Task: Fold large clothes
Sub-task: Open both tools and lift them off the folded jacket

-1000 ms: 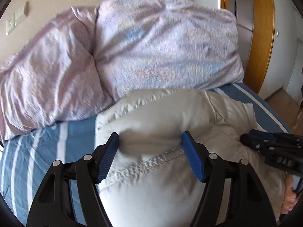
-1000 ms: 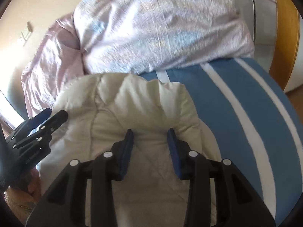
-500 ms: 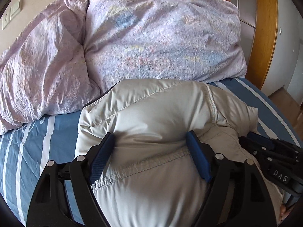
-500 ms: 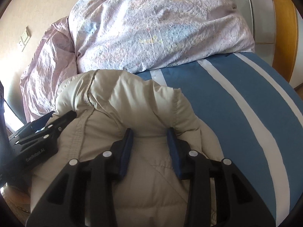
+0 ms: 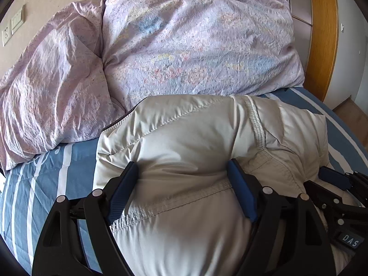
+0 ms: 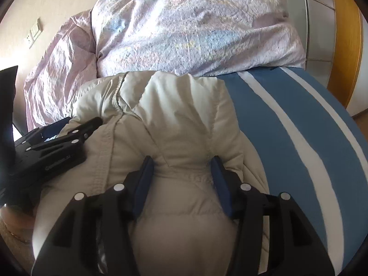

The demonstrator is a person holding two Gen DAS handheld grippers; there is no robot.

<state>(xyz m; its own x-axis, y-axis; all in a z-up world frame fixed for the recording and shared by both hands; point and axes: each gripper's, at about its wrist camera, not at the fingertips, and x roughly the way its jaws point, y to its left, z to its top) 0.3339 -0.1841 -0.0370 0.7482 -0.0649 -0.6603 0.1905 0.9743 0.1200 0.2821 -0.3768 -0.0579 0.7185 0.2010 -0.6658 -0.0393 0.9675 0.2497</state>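
Note:
A cream padded jacket (image 5: 188, 138) lies bunched on the blue striped bed, its far edge against the lilac duvet. My left gripper (image 5: 182, 172) holds a thick fold of it between its blue pads, jaws wide apart around the bulk. My right gripper (image 6: 180, 163) holds another fold of the jacket (image 6: 184, 115) the same way. The right gripper shows at the right edge of the left wrist view (image 5: 338, 195). The left gripper shows at the left of the right wrist view (image 6: 57, 142).
A lilac crumpled duvet (image 5: 184, 41) is piled across the back of the bed. The blue and white striped sheet (image 6: 299, 138) is bare on the right and also at the left (image 5: 34, 172). A wooden frame (image 5: 322, 34) stands at the far right.
Both grippers have pushed the jacket forward toward the duvet, and the fabric has bulged up over the fingers. The right gripper's jaws look a little wider than before.

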